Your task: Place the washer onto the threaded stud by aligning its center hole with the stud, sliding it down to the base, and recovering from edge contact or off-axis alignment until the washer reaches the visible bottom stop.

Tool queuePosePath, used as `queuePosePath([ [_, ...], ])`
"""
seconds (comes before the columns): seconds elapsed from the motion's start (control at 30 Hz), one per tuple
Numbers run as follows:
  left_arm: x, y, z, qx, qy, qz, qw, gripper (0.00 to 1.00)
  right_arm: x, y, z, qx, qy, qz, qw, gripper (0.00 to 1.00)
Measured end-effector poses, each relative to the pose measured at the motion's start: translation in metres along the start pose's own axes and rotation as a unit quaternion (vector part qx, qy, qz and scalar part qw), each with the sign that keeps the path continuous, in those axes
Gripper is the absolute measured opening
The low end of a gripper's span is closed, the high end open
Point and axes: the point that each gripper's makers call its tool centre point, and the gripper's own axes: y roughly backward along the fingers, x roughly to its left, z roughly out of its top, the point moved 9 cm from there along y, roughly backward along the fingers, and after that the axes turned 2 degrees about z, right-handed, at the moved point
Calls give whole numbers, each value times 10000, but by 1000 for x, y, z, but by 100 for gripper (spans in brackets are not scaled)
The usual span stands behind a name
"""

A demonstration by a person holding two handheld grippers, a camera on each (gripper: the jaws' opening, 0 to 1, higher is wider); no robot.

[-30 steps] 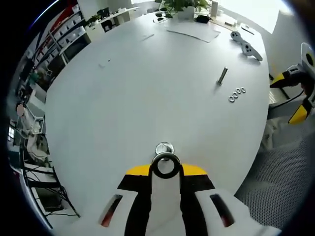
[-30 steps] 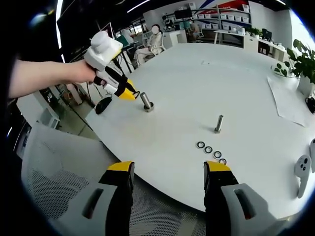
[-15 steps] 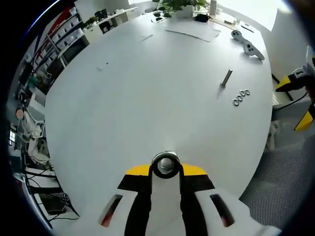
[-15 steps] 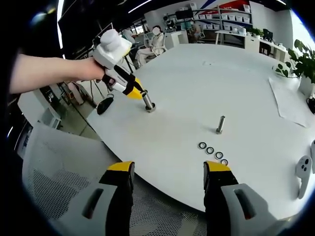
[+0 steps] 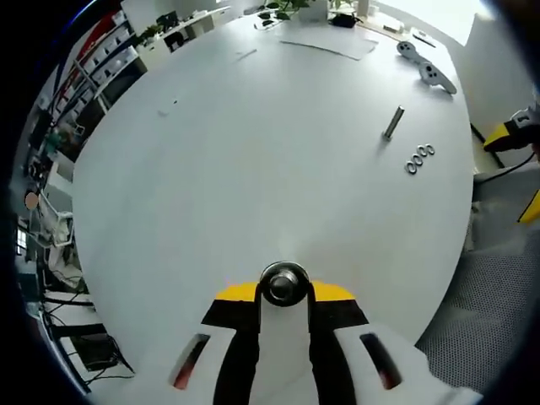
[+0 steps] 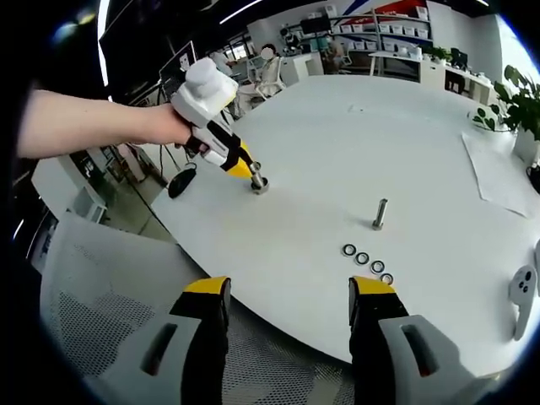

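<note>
Fingers of left gripper closed on washer over stud.

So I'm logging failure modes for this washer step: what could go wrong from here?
The left gripper hides the stud from above, so whether the washer has reached the base cannot be told; it may be jammed off-axis. That stud stands near the table edge, so a dropped washer could roll off. The right gripper hangs open, off the table, too far to help quickly.
</note>
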Motion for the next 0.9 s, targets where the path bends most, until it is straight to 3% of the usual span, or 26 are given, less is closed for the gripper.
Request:
queuePosePath([
  [0.6,-2,-27,-3,304,-93,-27,9995,19,2,-2,-1,41,-8,109,9999,59],
  [0.9,-2,-31,-2,283,-1,-33,9996,19,2,-2,-1,40,-44,124,9999,59],
])
